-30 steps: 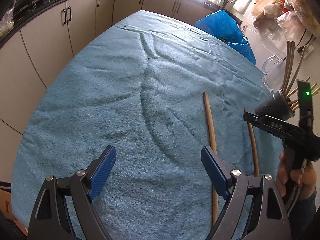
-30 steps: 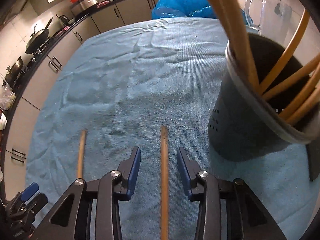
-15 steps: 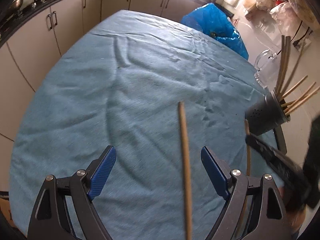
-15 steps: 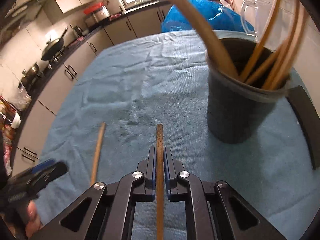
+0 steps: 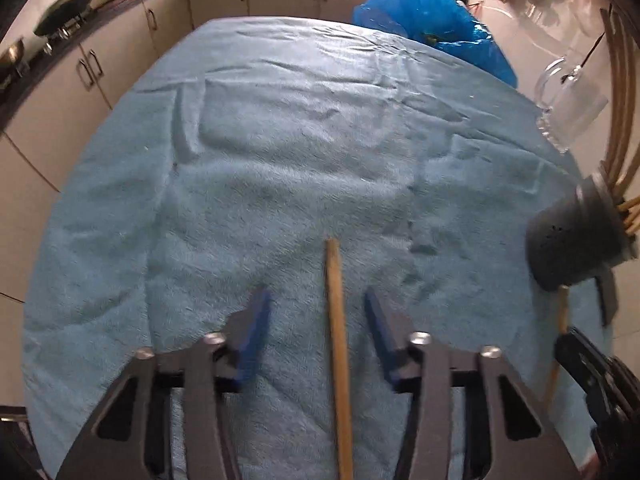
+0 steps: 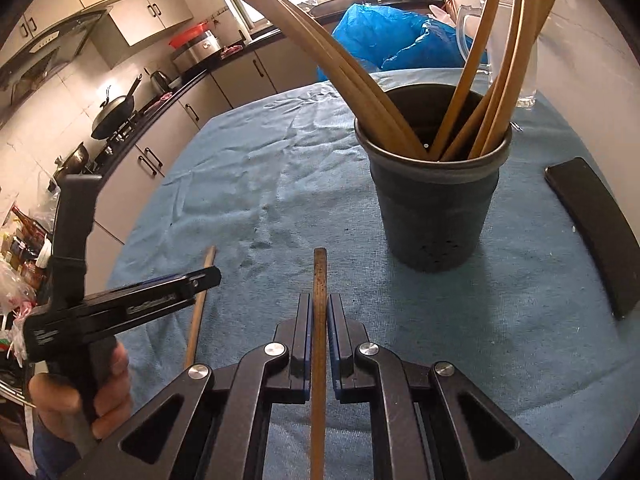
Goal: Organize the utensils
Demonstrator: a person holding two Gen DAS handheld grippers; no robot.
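The right gripper (image 6: 319, 312) is pinched on a wooden stick (image 6: 319, 344); both blue pads press its sides, and the stick runs forward past the fingertips and back under the gripper body. Ahead of it and a little to the right stands a dark cup (image 6: 434, 196), upright on the blue cloth (image 6: 260, 184). In the cup are several long wooden utensils (image 6: 466, 92): two or three flat, curved ones lean out to the left over the rim, and thinner sticks lean to the right. What their lower ends look like is hidden by the cup wall. A flat black slab (image 6: 592, 232) lies on the cloth to the right of the cup, apart from it. Behind the cup stand a clear jug (image 6: 516, 40) and a blue bag (image 6: 400, 36).

The left gripper (image 5: 316, 320) has just been closing, yet its pads do not touch anything: a second stick (image 5: 338, 356) lies on the cloth between them, nearer the right pad, with a gap on either side. A hand (image 6: 80, 396) holds this gripper's grip, to the left of the right gripper. From the left gripper, the cup (image 5: 568, 244) is far off to the right, and the held stick (image 5: 560, 332) shows just below it.
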